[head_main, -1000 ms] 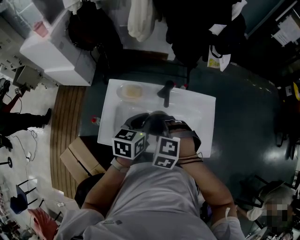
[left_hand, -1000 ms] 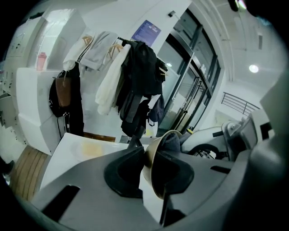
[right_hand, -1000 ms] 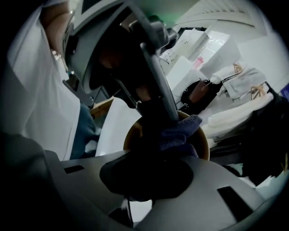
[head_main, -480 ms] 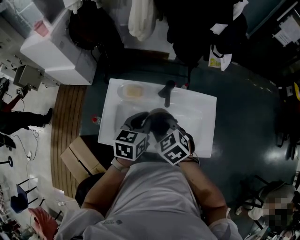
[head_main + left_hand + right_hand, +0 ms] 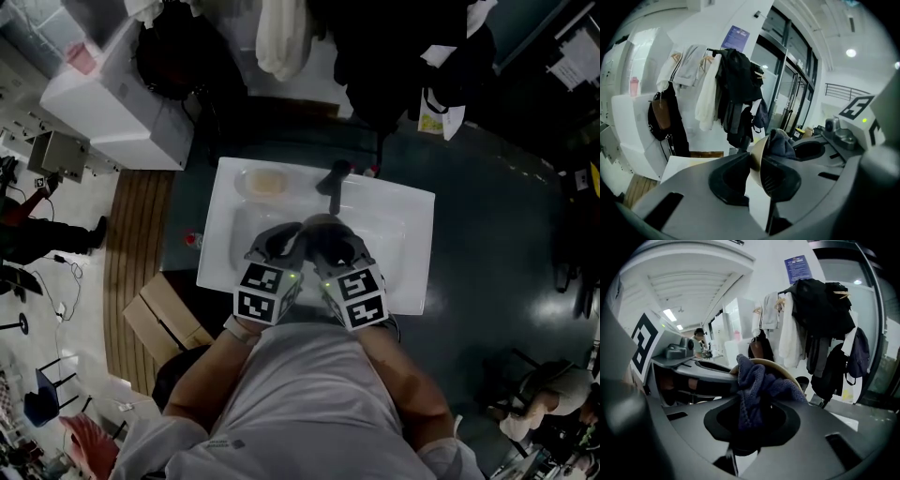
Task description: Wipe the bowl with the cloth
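Observation:
I stand over a white sink [image 5: 412, 217] with both grippers held close together above the basin. My left gripper [image 5: 754, 174] is shut on the rim of a tan bowl [image 5: 756, 152], which stands on edge between its jaws. My right gripper [image 5: 752, 423] is shut on a dark blue cloth [image 5: 755, 384], bunched and pressed into the bowl's [image 5: 782, 370] hollow. In the head view the left gripper [image 5: 279, 246] and right gripper [image 5: 332, 247] hide most of the bowl. The cloth [image 5: 781, 142] shows just past the rim in the left gripper view.
A dark faucet [image 5: 334, 178] stands at the sink's back edge, with a clear dish holding something yellow [image 5: 262, 184] to its left. A cardboard box [image 5: 165, 321] and a white cabinet [image 5: 122, 105] are on the left. Coats [image 5: 737, 84] hang behind.
The right gripper has turned and shifted a little right, its marker cube now facing up differently. The left gripper edged slightly right. Both still hold bowl and cloth together.

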Tool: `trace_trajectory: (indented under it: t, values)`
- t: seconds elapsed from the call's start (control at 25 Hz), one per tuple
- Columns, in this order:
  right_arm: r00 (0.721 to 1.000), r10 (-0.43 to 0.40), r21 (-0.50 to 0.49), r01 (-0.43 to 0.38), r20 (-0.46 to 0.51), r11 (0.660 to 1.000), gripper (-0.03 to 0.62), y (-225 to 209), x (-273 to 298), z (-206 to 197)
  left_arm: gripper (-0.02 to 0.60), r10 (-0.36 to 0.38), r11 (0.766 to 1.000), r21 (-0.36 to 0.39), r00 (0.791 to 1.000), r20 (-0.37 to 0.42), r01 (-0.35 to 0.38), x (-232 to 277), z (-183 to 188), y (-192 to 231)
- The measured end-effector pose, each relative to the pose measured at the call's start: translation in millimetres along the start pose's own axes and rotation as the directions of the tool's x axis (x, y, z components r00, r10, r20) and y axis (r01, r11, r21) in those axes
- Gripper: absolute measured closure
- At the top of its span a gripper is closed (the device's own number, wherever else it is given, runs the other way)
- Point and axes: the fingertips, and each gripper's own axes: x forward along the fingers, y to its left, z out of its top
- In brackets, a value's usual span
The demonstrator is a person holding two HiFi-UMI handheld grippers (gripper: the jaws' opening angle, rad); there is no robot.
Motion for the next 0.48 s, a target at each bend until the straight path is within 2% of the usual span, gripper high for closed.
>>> trace_trajectory:
  t: [0.12,0.32,0.4,0.48]
  values:
    - [0.999,-0.025,0.084,0.021,0.044,0.996,0.505,-11.3,-2.6,3.1,0.531,-0.011,1.0,-0.02,1.0,0.002,0.011,3.0,-2.5,-2.0]
    - [0.993,-0.025,0.259,-0.005,0.113,0.966,0.506,-20.0,-9.2,6.0,0.531,-0.007,1.0,-0.001,1.0,0.001,0.007,4.8,-4.1,-4.2]
    - [0.992,-0.043,0.245,0.012,0.122,0.97,0.507,-22.8,-11.5,8.2,0.531,-0.007,1.0,-0.018,1.0,0.01,0.007,5.2,-1.9,-2.5]
    - [0.991,-0.081,0.119,0.068,0.104,0.991,0.507,-24.3,-12.3,9.9,0.531,-0.016,0.998,-0.067,1.0,0.016,0.017,4.9,-1.0,-0.1]
